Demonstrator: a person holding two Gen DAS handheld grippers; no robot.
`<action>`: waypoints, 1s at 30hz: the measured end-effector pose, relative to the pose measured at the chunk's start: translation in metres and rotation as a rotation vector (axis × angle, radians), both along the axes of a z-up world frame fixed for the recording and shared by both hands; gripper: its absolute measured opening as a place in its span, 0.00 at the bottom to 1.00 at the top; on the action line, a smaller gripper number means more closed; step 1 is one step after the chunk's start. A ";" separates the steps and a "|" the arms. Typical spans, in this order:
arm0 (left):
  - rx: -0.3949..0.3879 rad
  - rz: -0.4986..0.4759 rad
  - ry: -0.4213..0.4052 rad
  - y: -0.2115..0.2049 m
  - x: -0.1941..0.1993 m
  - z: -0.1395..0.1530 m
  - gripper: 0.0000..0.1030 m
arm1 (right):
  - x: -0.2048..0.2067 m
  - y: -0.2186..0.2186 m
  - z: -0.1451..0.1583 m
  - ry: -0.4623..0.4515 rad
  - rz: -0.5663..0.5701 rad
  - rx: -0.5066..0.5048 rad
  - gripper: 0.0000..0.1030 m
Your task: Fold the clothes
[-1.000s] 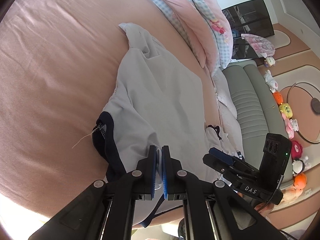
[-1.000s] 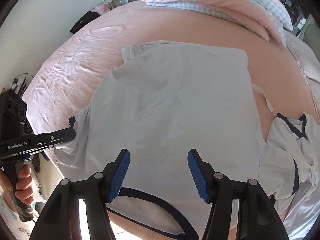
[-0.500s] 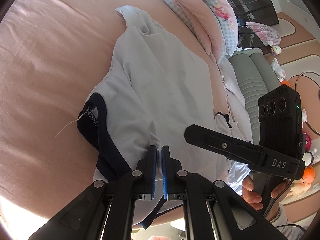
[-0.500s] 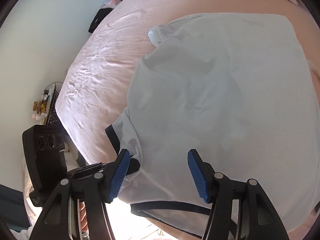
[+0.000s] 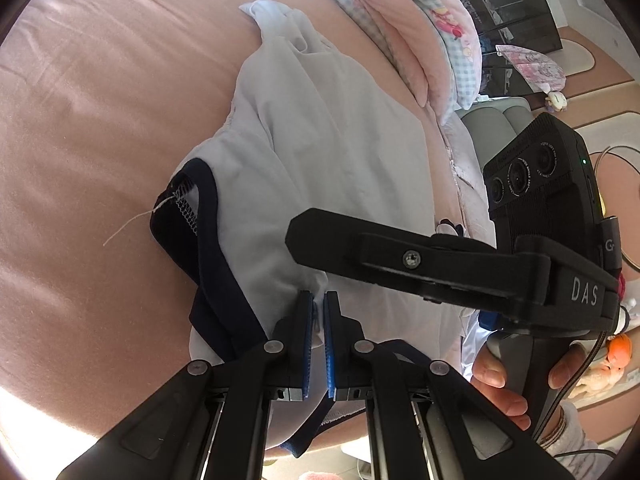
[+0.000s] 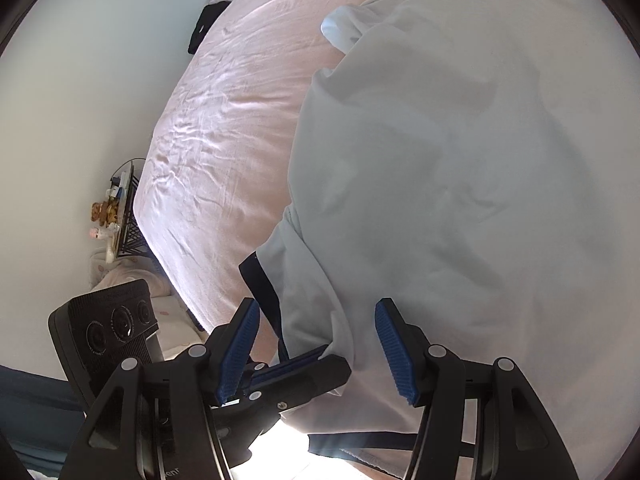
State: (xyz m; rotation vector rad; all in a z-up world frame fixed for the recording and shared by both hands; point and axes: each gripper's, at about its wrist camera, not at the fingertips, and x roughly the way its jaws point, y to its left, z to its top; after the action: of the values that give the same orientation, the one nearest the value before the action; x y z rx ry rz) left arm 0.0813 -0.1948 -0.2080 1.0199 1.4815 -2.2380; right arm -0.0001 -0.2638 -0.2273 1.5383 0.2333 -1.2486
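A white garment with navy trim (image 5: 340, 152) lies spread on the pink bed; in the right wrist view the garment (image 6: 460, 160) fills most of the picture. My left gripper (image 5: 319, 299) is shut on a fold of the white fabric at the garment's near edge, beside the navy-edged sleeve (image 5: 200, 216). My right gripper (image 6: 316, 320) stands open just above that same pinched corner, with nothing pressed between its blue pads. The left gripper (image 6: 330, 356) shows right under it. One of the right gripper's fingers (image 5: 360, 248) reaches across from the right.
The pink bedsheet (image 5: 80, 120) stretches left and far. A pink and checked quilt (image 5: 420, 20) lies at the head, a grey sofa (image 5: 484, 120) and plush toys beyond. Another white garment (image 5: 452, 228) lies at the right. A black wire rack (image 6: 128, 216) stands by the bed's edge.
The right gripper has swung left and down over the garment to the corner held by the left gripper, still open. The left gripper stays shut on the fabric.
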 end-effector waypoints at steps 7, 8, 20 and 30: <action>-0.052 -0.015 -0.034 0.008 -0.001 0.002 0.04 | 0.010 -0.005 -0.005 0.081 0.023 0.000 0.37; -0.066 -0.026 -0.042 0.010 -0.002 0.005 0.04 | 0.008 -0.005 -0.007 0.089 0.015 0.007 0.26; -0.169 -0.092 -0.125 0.013 0.018 0.034 0.05 | 0.001 0.003 -0.017 0.062 -0.009 -0.023 0.14; -0.185 -0.029 -0.222 -0.015 0.019 0.020 0.07 | 0.000 0.009 -0.019 0.055 -0.017 -0.032 0.14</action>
State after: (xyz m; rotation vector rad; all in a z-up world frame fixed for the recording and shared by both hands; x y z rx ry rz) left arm 0.1006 -0.2093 -0.1877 1.1909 1.1522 -2.1520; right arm -0.0004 -0.2544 -0.2466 1.4833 0.2351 -1.3033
